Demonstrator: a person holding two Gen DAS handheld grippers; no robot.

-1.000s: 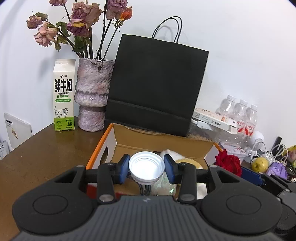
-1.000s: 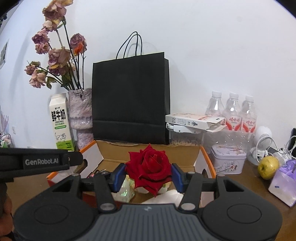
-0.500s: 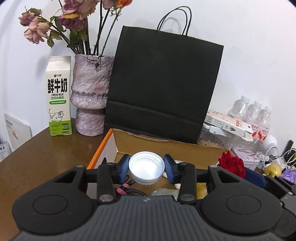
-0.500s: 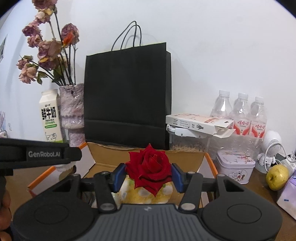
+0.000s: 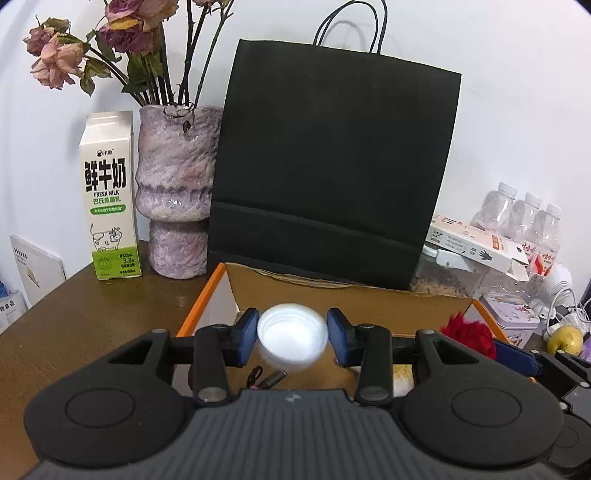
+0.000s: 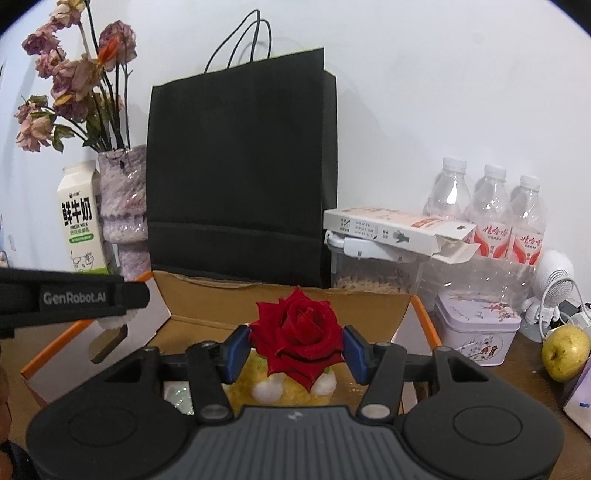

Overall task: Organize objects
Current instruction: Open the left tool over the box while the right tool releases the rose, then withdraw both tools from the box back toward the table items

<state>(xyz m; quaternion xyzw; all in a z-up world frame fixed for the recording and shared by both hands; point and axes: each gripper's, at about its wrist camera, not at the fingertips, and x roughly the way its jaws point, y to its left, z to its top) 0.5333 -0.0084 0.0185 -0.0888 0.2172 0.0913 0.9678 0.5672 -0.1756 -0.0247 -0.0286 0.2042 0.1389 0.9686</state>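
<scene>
Rose (image 6: 298, 334) faces up, pinched by right gripper (image 6: 295, 354); left gripper (image 5: 291, 341) pinches white cup (image 5: 291, 336), mouth upward

My right gripper (image 6: 295, 349) is pinching a red rose (image 6: 297, 338) between its blue pads over the open cardboard box (image 6: 280, 295), where a yellow plush toy (image 6: 251, 384) is lying, with the black paper bag (image 6: 240, 177) standing behind.

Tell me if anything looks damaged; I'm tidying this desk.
The white carton lying on the clear container has its end flap hanging open. The flowers in the vase look wilted.
</scene>
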